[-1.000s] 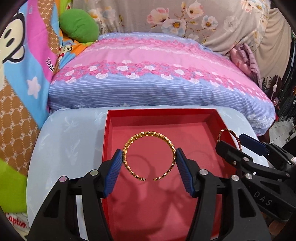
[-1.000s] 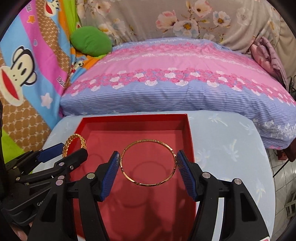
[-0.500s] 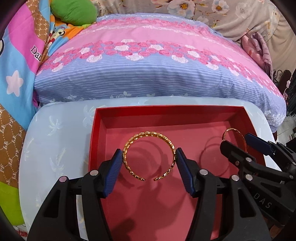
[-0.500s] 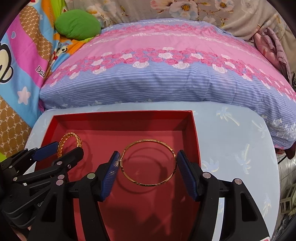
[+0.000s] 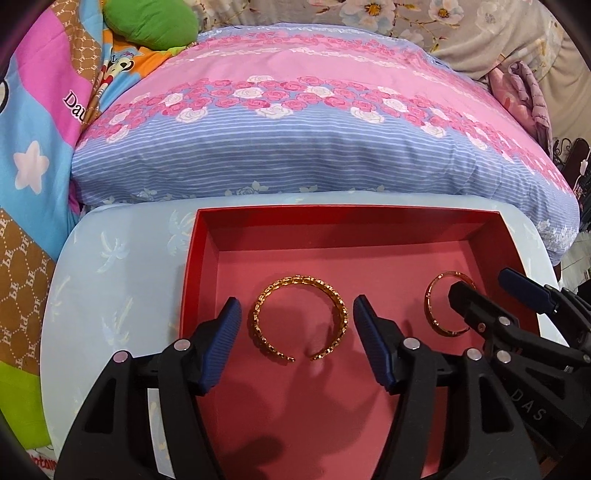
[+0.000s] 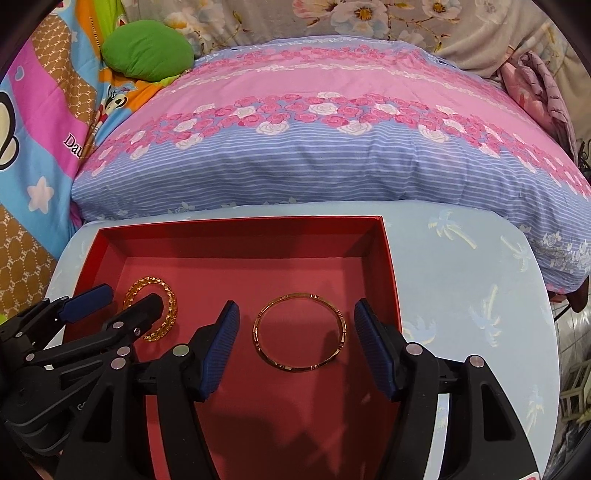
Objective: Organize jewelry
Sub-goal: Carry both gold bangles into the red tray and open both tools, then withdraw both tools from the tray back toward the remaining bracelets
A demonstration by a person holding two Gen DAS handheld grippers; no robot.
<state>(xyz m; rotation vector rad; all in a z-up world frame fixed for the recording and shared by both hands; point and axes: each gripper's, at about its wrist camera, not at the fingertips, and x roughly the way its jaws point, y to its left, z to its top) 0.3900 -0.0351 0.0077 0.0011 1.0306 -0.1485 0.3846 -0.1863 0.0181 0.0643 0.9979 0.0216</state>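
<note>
A gold chain-pattern cuff bangle with a gap on its near side lies flat on the floor of the red tray. My left gripper straddles the cuff; its jaws are opening and both blue pads stand just clear of it. A thin round gold bangle lies to the right on the same floor, between the pads of my right gripper, which is open with small gaps on both sides. Each view shows the other gripper at its edge, partly hiding the other bangle.
The tray sits on a small light-blue table with rounded corners. A pink and blue flowered pillow lies right behind the table. A green cushion and cartoon-print bedding are at the back left.
Both grippers came down over the tray with the bangles pinched between their pads. Now the pads have drawn apart and both bangles lie loose on the tray floor.
</note>
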